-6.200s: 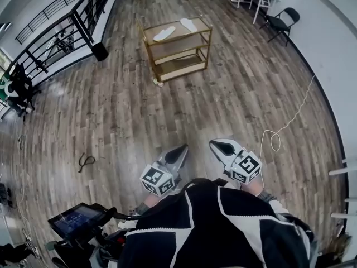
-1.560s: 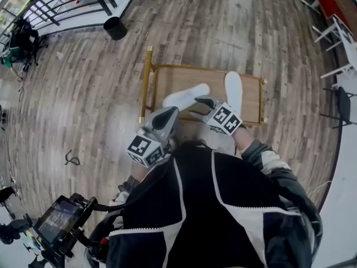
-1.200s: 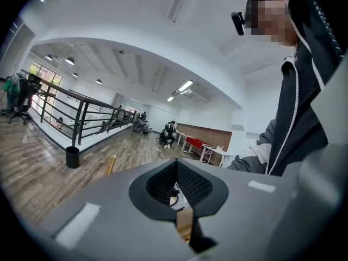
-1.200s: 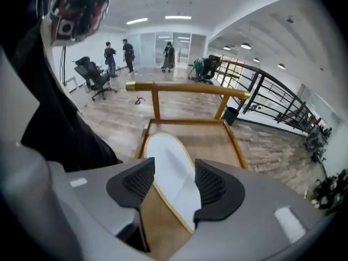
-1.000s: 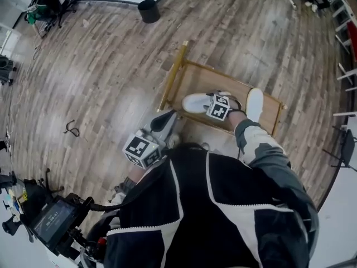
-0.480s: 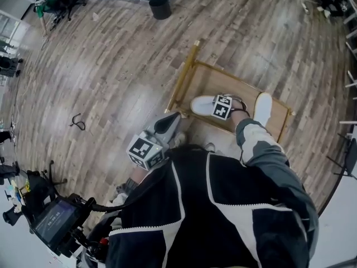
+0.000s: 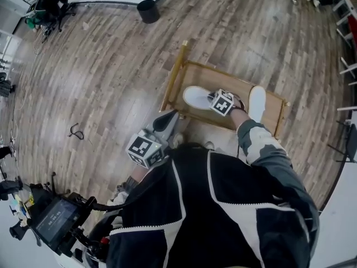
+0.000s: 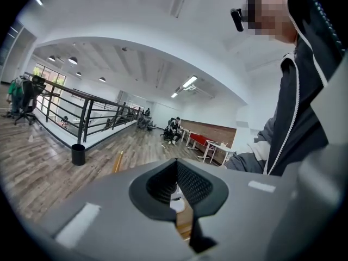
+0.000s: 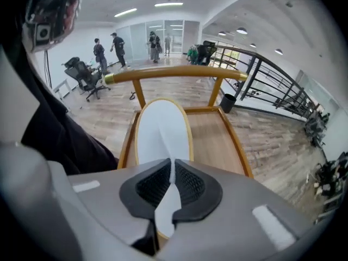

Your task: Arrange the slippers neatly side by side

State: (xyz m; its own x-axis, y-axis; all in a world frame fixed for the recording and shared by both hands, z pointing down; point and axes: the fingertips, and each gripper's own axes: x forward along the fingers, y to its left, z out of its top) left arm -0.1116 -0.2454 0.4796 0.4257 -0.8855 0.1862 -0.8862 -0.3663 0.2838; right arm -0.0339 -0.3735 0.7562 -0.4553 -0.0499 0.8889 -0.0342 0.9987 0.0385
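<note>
Slippers, white, both on cart's top shelf [image 7: 220, 76]: first slipper [image 7: 195, 96] skewed, second slipper [image 7: 257, 101] well apart. Right hand-held gripper [image 9: 171, 173] has just been closing, now clamped on first slipper's thin edge. Judged light, soft, floppy; an edge pinch should carry it. Left hand-held gripper [image 8: 176, 181] jaws together, empty

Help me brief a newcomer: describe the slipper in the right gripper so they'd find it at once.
On the plank floor stands a gold-framed cart with a wooden top, bearing two white slippers. This slipper lies at the handle end, pointing along the cart, pinched by the right gripper, whose jaws have just been closing; the other slipper lies crosswise at the far end, untouched.
</note>
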